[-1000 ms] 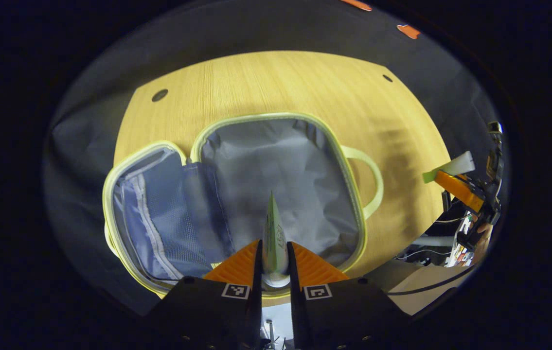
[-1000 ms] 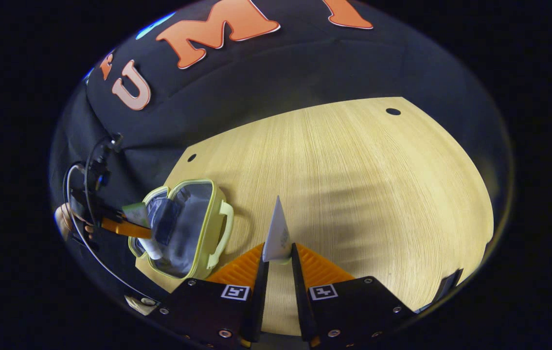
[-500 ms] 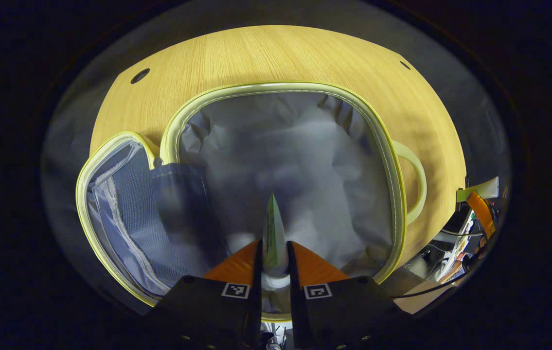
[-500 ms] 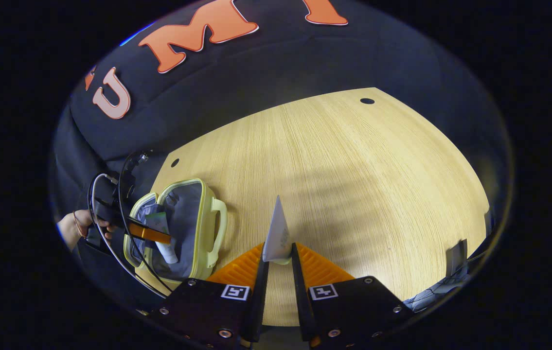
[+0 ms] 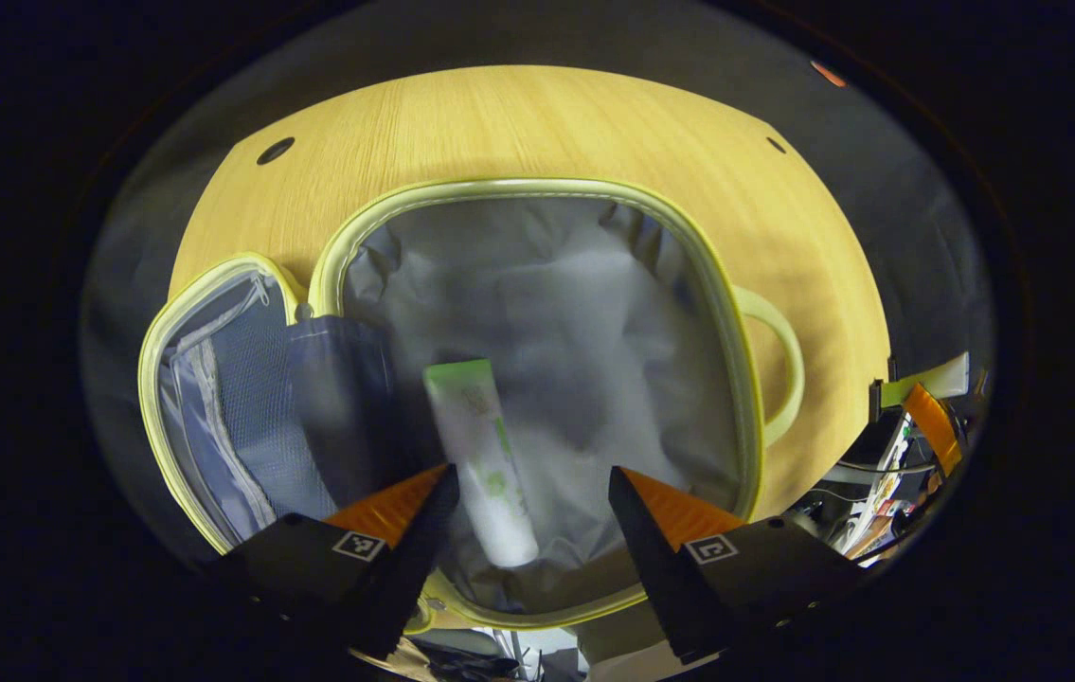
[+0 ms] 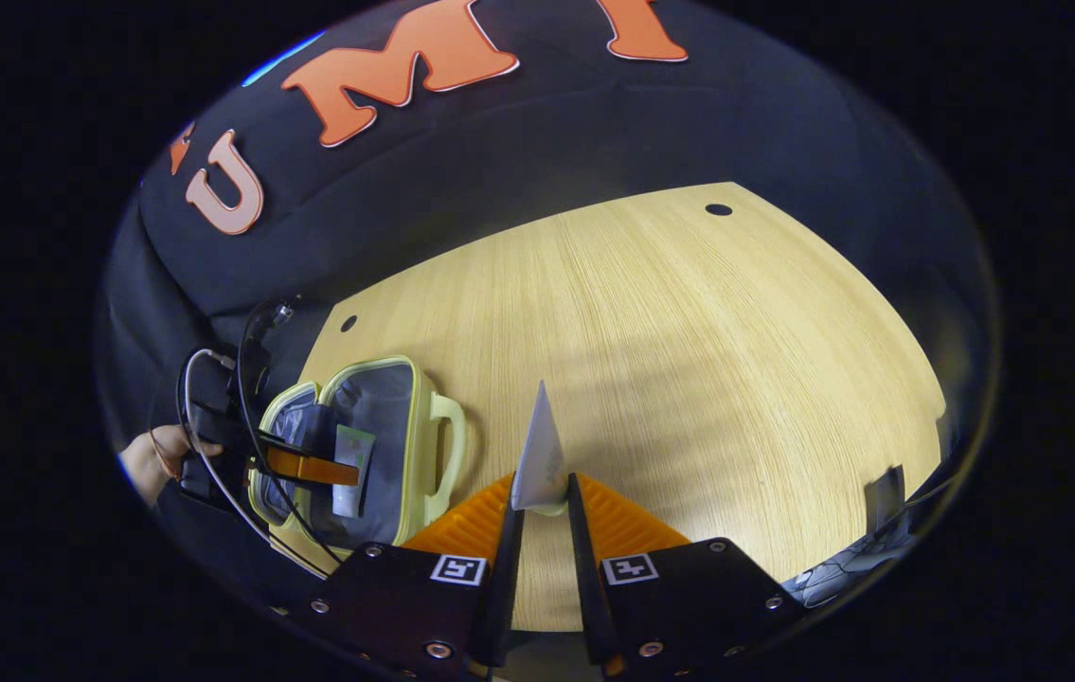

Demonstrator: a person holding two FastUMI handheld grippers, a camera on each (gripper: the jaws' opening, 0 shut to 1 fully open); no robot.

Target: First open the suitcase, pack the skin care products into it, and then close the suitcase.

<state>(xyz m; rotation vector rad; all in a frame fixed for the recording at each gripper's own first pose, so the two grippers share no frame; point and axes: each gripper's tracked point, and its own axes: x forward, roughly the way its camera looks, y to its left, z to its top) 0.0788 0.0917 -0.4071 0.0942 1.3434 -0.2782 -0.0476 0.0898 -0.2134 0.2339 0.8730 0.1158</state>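
Two tubes, one case, two grippers

Item 1, case (image 5: 537, 189): lies open on the table (image 5: 537, 114), lid half to the left with mesh pocket, main half lined in grey cloth, handle on its right side. Seen small in the right gripper view (image 6: 362, 445), well apart from the right gripper.

Item 2, green tube (image 5: 482, 459): lies in the main half on the lining, between the fingers of the left gripper (image 5: 532, 511) but touched by neither, cap end toward the camera.

Item 3, left gripper: jaws wide, nothing held, low over the case's near rim.

Item 4, white tube (image 6: 541, 455): pinched between the fingers of the right gripper (image 6: 542, 516), jaws narrow, flat crimped end pointing forward, over bare table.

Step in hand, by judgement: first tube delivered, second to follow. To do it well: lift the left gripper straight up without snagging the lining; bring the white tube over the main half, low, beside the green one, not across the rim; release only when inside the zip line, so the lid can fold shut
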